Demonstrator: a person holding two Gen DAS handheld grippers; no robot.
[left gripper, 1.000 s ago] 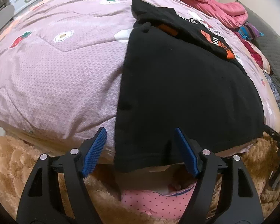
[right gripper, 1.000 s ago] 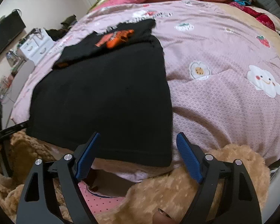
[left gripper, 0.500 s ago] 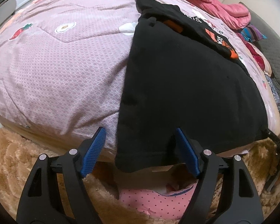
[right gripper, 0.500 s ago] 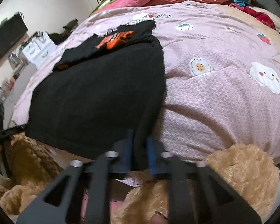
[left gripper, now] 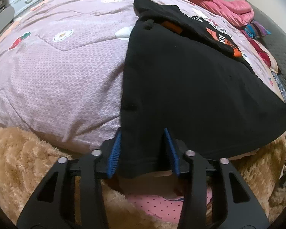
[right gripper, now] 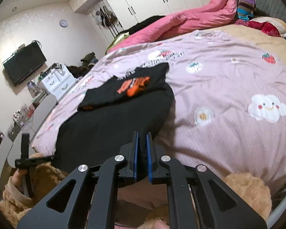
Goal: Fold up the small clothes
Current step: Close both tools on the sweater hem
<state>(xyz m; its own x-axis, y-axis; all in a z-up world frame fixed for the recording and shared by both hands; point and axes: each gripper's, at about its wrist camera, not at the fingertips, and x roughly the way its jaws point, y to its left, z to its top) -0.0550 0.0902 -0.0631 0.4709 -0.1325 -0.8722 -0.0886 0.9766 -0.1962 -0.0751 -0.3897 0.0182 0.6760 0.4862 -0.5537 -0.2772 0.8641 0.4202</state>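
1. Garment location: the black garment (left gripper: 190,95) lies spread on the pink quilt (left gripper: 66,80), with its lower hem hanging just over the near edge of the bed. Its far end, bearing an orange print (right gripper: 135,86), is already turned back on itself.

2. Left gripper (left gripper: 143,150): the jaws are closing around the near-left corner of the hem. Fabric sits between the blue pads (left gripper: 113,154), but a gap is visible on the right pad's side, so a firm grip is not yet established.

3. Right gripper (right gripper: 142,156): the jaws are clamped tight on the near-right corner of the hem, with a thin ridge of black cloth pinched between the pads.

4. Step in hand (judged): both near corners are being secured so the hem can be carried toward the far end.

5. Risk, uneven lift: if the right corner rises before the left jaws finish closing, the left corner is likely to slip out, and the fold would skew diagonally.

6. Risk, shallow bite: the right pads hold only a narrow edge (the depth of purchase cannot be told). A quick pull could strip the cloth free.

7. Risk, drag: the quilt is soft and creased. Pulling low across it could bunch the garment or disturb the folded far end.
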